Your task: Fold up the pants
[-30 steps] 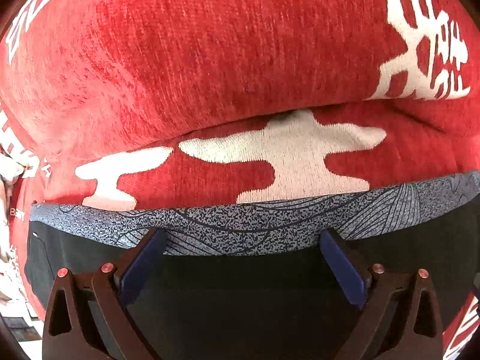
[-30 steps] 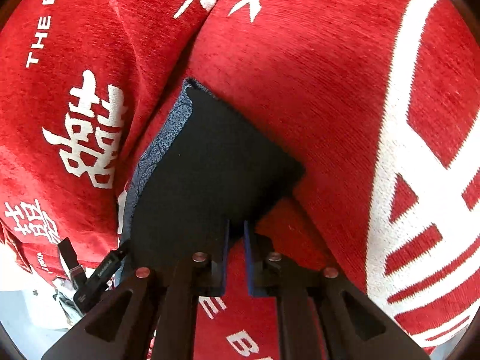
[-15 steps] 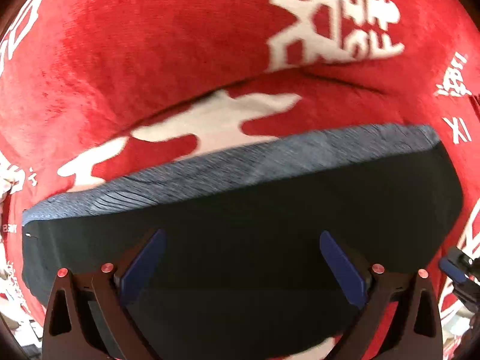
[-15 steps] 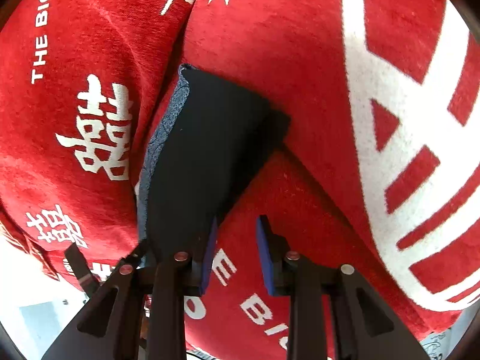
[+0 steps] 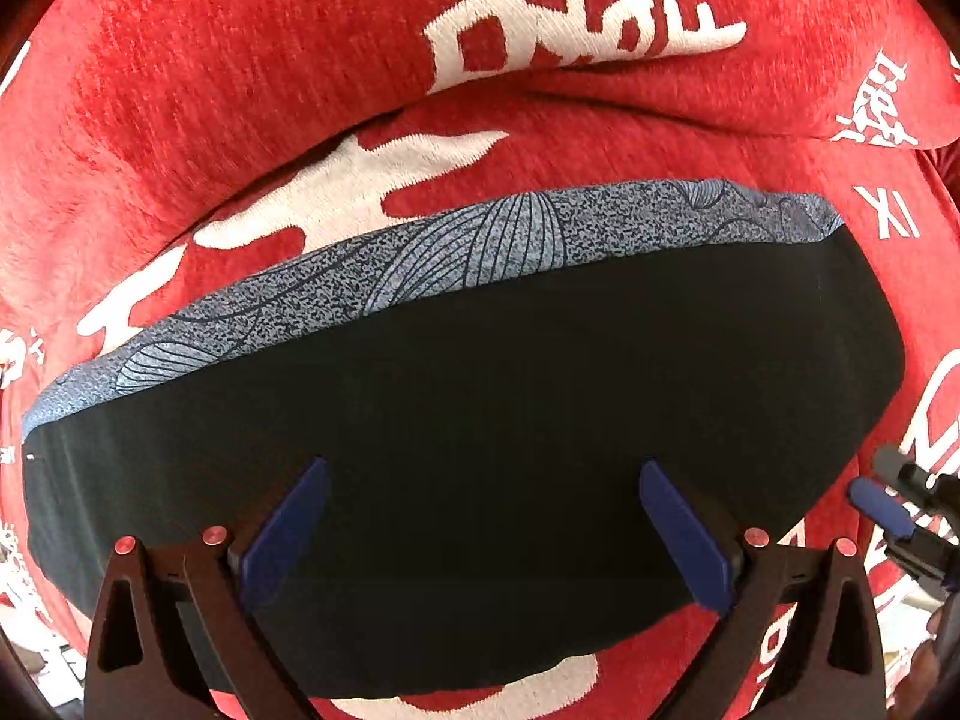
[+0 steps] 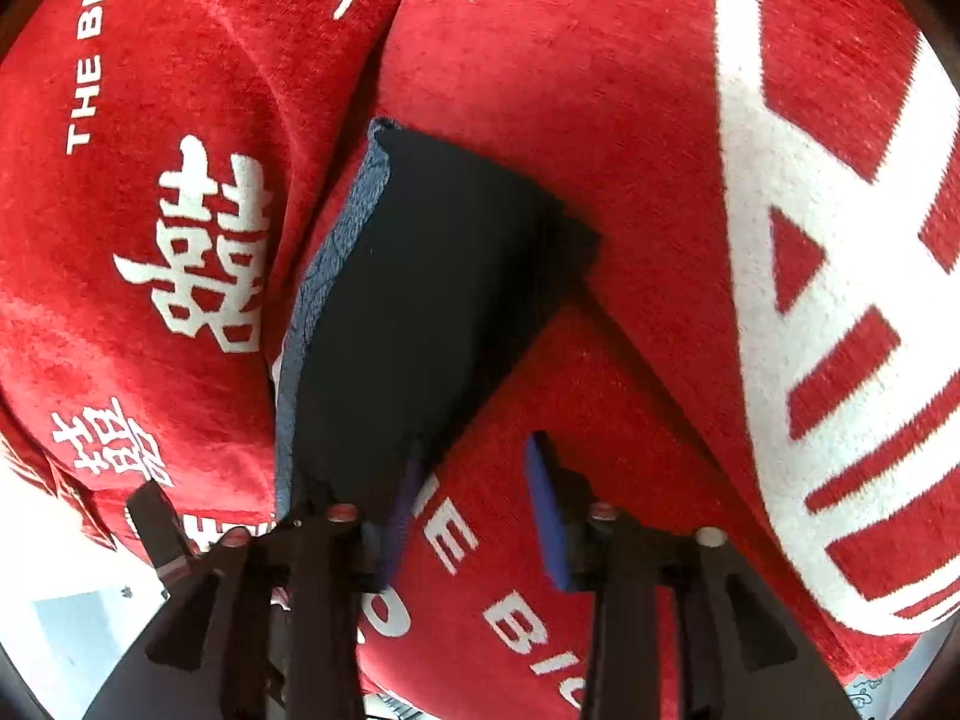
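Observation:
The pants lie folded in a flat black rectangle on the red sofa seat, with a blue-grey patterned band along the far edge. They also show in the right wrist view. My left gripper is open wide and empty, hovering over the near half of the pants. My right gripper is open and empty at the pants' near right corner, its left finger over the cloth's edge. The right gripper also shows in the left wrist view at the right edge.
Red sofa cushions with white characters and letters surround the pants: a back cushion behind them and an arm cushion to the right. The sofa's front edge and pale floor show at lower left.
My right gripper let go of the pants' corner and opened. My left gripper pulled back from the pants, so more of the folded cloth shows.

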### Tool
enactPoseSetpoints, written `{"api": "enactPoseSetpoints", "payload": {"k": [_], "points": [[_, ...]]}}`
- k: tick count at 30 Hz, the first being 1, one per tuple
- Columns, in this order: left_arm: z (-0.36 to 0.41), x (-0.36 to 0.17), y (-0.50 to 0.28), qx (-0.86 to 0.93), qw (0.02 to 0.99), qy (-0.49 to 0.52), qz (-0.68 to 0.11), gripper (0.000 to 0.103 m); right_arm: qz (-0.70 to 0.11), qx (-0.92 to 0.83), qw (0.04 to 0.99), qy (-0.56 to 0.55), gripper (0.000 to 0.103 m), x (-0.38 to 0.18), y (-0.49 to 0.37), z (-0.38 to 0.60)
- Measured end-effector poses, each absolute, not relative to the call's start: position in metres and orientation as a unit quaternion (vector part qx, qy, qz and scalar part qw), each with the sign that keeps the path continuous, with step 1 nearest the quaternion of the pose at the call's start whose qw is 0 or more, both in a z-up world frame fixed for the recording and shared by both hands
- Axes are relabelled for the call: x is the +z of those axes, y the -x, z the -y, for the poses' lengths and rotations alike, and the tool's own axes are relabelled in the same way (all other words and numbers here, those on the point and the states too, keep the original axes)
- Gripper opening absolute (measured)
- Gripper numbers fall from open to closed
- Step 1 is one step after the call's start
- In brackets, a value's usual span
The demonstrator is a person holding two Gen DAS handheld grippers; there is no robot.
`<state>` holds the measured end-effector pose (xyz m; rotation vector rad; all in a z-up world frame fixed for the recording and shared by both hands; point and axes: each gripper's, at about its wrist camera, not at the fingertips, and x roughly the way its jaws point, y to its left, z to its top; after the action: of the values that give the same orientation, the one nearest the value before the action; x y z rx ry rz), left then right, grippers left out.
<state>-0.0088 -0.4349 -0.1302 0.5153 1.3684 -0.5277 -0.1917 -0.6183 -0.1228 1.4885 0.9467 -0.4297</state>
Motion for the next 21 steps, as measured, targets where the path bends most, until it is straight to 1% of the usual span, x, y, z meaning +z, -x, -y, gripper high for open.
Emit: {"api": "enactPoseSetpoints", "payload": {"k": [4, 11, 12, 13, 16, 21], "points": [[0.435, -0.138, 0.008, -0.237, 0.71, -0.232, -0.621, 0.103, -0.407, -0.191, 0.621, -0.642, 0.047, -0.122, 0.187, 0.625], [0.433, -0.148, 0.013, -0.234, 0.709, -0.228, -0.625, 0.103, -0.408, -0.226, 0.666, -0.582, 0.047, -0.087, 0.171, 0.626], [0.433, -0.149, 0.012, -0.234, 0.709, -0.228, -0.625, 0.103, -0.407, -0.229, 0.676, -0.571, 0.046, -0.081, 0.166, 0.627], [0.433, -0.149, 0.011, -0.235, 0.709, -0.228, -0.625, 0.103, -0.405, -0.228, 0.686, -0.56, 0.043, -0.075, 0.159, 0.627], [0.426, -0.148, 0.004, -0.234, 0.714, -0.224, -0.62, 0.103, -0.426, -0.191, 0.714, -0.522, 0.038, -0.067, 0.121, 0.627], [0.422, -0.153, 0.01, -0.23, 0.721, -0.214, -0.618, 0.103, -0.492, -0.094, 0.735, -0.457, 0.037, -0.085, 0.03, 0.609]]}}
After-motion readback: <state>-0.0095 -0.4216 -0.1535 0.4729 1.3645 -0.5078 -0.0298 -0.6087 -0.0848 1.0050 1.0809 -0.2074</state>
